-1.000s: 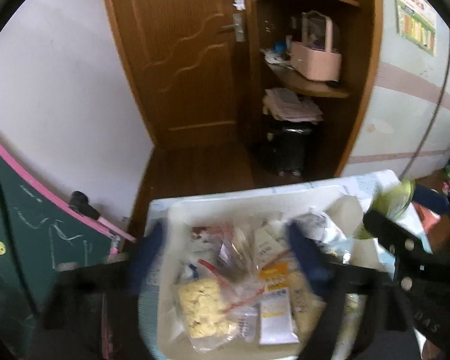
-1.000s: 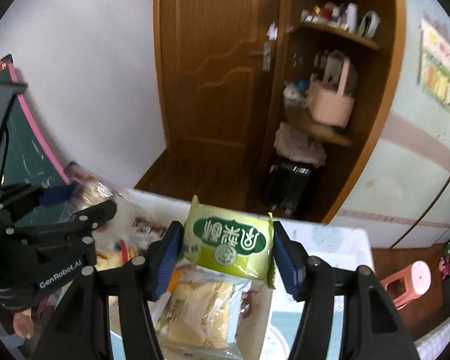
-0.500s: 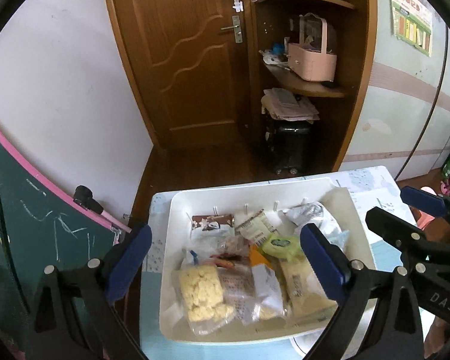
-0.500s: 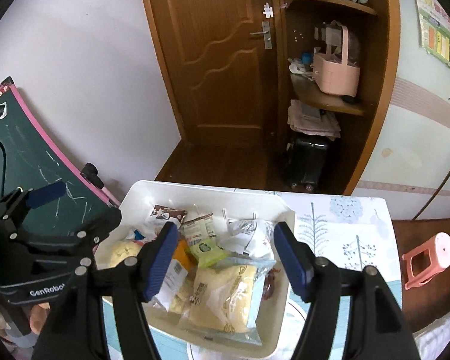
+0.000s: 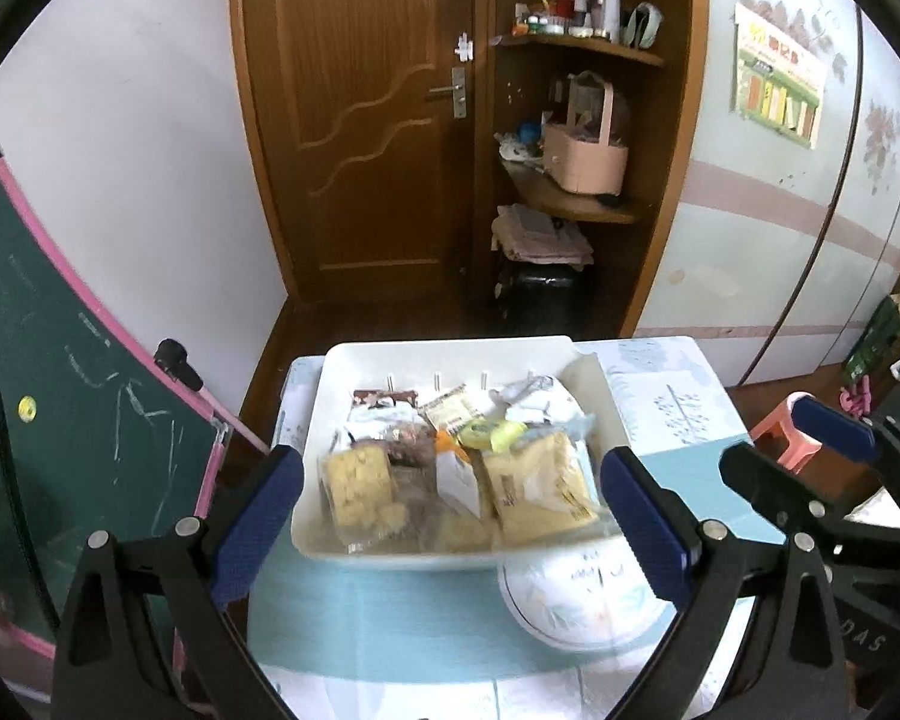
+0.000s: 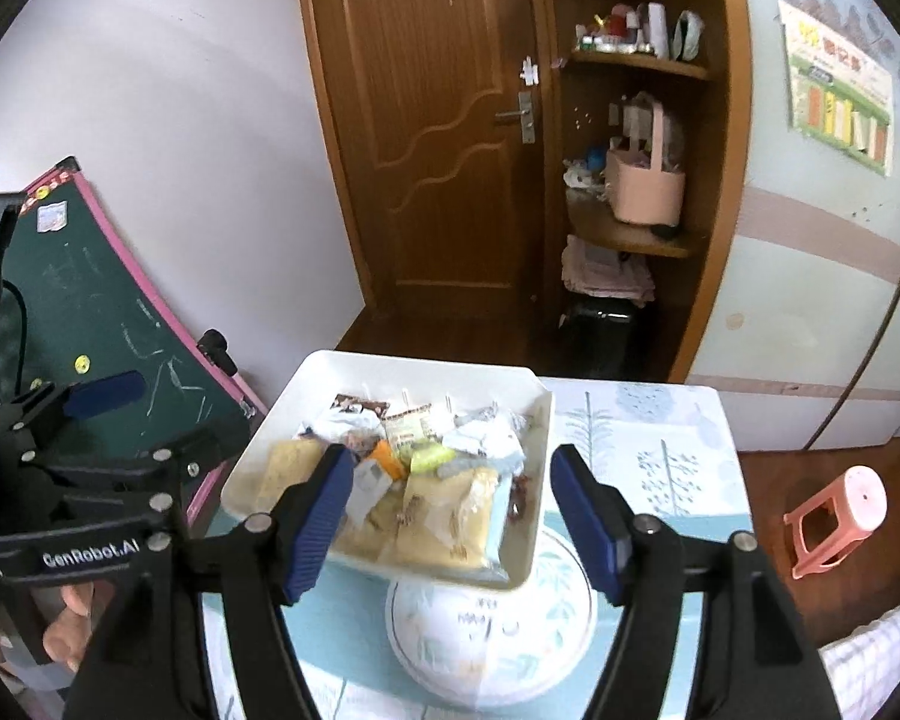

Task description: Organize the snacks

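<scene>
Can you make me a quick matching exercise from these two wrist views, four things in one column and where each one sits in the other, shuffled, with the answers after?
Things:
1. white tray
2. round plate
3. pink basket
4. pink stool

Places:
A. on the wooden shelf beside the door
B. on the floor to the right of the table
C. on the table, piled with snack packets
D. on the table, partly under the tray's near edge

Pairs: 1-C, 2-D, 3-A, 4-B
</scene>
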`<state>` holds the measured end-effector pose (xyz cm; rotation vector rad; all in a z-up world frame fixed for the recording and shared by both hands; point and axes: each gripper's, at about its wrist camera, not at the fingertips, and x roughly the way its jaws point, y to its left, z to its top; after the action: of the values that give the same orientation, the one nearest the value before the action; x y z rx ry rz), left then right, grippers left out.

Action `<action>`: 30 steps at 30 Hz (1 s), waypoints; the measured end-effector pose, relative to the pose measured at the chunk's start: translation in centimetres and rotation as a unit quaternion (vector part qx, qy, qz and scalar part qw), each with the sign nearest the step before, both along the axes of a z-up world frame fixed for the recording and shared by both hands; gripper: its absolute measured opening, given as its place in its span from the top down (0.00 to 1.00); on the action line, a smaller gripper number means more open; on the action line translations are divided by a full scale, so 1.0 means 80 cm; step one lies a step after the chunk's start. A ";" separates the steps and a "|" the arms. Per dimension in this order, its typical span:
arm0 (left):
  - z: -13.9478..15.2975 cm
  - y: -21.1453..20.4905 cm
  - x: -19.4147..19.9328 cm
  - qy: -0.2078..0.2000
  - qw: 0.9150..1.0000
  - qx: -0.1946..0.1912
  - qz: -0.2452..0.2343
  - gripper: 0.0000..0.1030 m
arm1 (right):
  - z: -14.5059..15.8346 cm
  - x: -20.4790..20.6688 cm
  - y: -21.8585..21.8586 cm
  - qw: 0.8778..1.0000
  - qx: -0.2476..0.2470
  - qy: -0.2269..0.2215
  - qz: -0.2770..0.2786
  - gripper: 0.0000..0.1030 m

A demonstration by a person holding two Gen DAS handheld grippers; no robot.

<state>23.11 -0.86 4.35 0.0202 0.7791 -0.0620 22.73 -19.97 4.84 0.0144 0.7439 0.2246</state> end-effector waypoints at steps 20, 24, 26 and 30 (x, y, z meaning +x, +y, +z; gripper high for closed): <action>-0.058 -0.026 -0.256 0.038 0.998 0.025 0.032 0.03 | -0.041 -0.227 -0.045 0.999 0.016 0.008 -0.041 0.23; -0.058 -0.027 -0.289 0.036 0.998 0.042 0.036 0.00 | -0.045 -0.261 -0.049 0.998 0.041 0.010 -0.051 0.23; -0.055 -0.025 -0.301 0.032 0.998 0.031 0.032 0.00 | -0.043 -0.273 -0.047 0.998 0.044 0.006 -0.047 0.22; -0.049 -0.022 -0.310 0.034 0.999 0.005 0.028 0.00 | -0.037 -0.296 -0.036 0.999 0.024 -0.010 -0.043 0.20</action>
<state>-1.73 -2.61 0.47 0.0063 0.8478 -0.0049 -0.93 -22.87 1.86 0.0885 0.7156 0.1602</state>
